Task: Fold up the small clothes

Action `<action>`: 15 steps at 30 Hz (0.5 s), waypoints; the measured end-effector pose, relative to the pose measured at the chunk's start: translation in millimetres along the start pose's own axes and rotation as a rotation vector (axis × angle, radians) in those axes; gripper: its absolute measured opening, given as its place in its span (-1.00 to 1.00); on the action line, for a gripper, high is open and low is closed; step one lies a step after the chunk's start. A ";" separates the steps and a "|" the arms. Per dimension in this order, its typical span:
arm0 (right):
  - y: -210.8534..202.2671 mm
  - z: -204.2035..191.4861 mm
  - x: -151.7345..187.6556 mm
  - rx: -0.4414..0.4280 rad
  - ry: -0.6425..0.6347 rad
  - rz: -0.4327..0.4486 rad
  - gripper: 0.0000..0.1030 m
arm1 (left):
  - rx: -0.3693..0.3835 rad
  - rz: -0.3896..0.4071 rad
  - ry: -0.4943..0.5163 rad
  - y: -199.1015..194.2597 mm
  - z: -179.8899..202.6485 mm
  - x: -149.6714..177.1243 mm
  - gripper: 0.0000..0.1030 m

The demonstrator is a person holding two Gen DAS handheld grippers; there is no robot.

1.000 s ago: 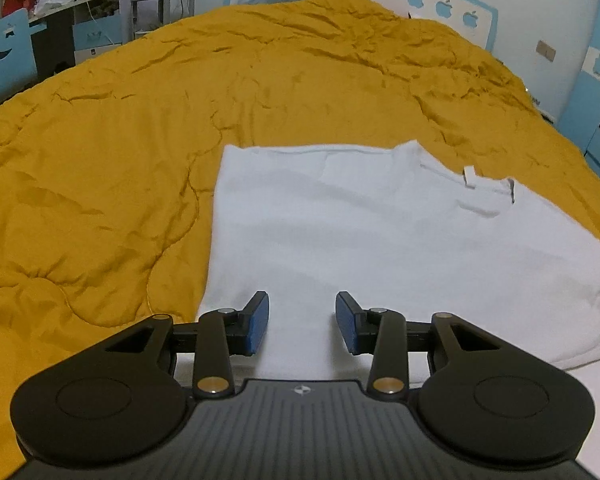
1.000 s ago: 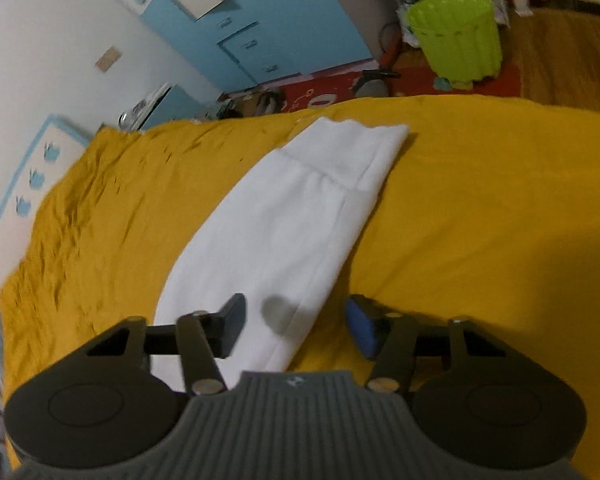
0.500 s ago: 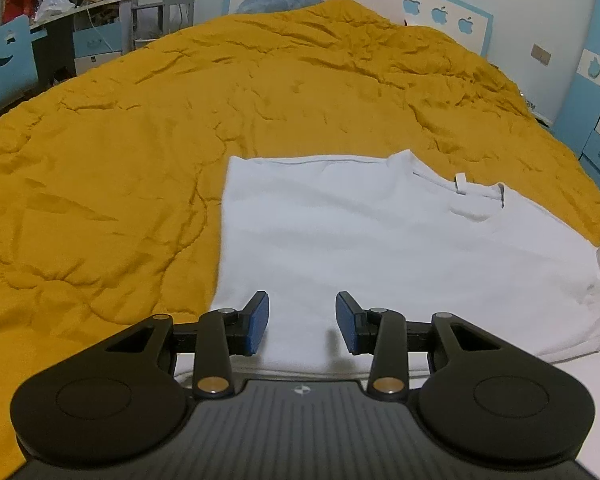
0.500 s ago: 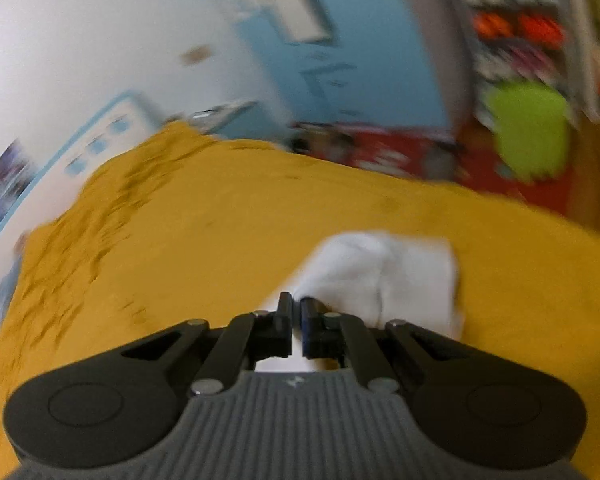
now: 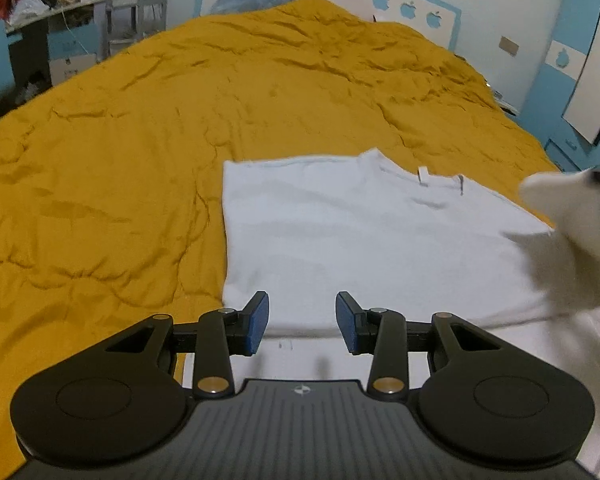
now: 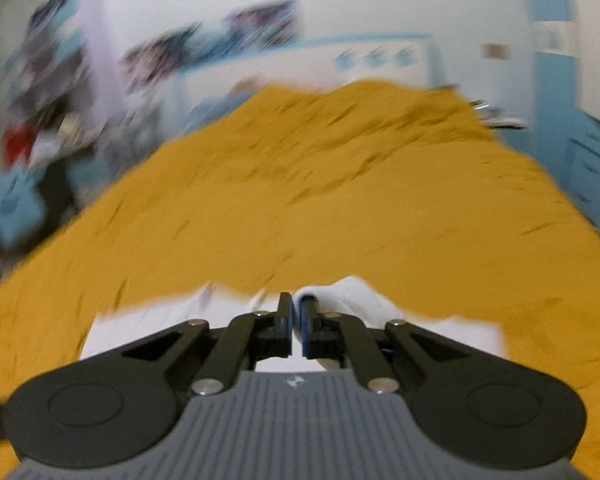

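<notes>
White shirt (image 5: 364, 236) lies flat on the bed's mustard quilt (image 5: 140, 152), body spread, collar toward the headboard. Right hand-held gripper (image 6: 296, 320) is clamped on the sleeve (image 6: 352, 296) and holds it raised at the shirt's right edge. Left hand-held gripper (image 5: 302, 322) hovers over the near hem, jaws part open, holding nothing. Judgement: carry the sleeve across in one low sweep, lay it square on the body, then release; the left could pin the hem against dragging. Cluttered desk (image 5: 40, 12) and blue cabinets (image 5: 572, 92) stand well clear. Nothing obstructs; only quilt wrinkles may skew the fold
</notes>
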State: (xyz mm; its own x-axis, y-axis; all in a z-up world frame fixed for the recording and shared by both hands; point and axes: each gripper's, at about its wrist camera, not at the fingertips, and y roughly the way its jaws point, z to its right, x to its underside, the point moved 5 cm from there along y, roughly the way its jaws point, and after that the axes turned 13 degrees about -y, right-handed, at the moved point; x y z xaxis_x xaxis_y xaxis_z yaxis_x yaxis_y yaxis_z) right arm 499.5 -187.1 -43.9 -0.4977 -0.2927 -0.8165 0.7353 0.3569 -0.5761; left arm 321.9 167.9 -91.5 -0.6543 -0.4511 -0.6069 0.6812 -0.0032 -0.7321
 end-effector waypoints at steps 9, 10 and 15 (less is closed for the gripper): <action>76.3 -116.2 111.0 -0.066 -0.333 -0.337 -1.00 | 0.012 -0.046 -0.007 0.7 -17.0 14.6 -0.04; 78.5 -114.3 117.0 -0.070 -0.313 -0.350 -1.00 | 0.014 -0.049 -0.012 1.8 -17.4 15.5 -0.04; 63.2 -112.4 115.2 -0.101 -0.229 -0.336 -0.71 | 0.036 -0.057 -0.021 6.4 -12.2 17.6 -0.04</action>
State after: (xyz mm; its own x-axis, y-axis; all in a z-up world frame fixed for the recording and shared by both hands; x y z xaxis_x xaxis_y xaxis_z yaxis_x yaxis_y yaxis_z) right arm 437.0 -98.6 -178.5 -0.5785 -0.5932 -0.5599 0.4951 0.2902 -0.8189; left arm 310.7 170.8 -110.6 -0.6852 -0.4682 -0.5579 0.6550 -0.0610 -0.7532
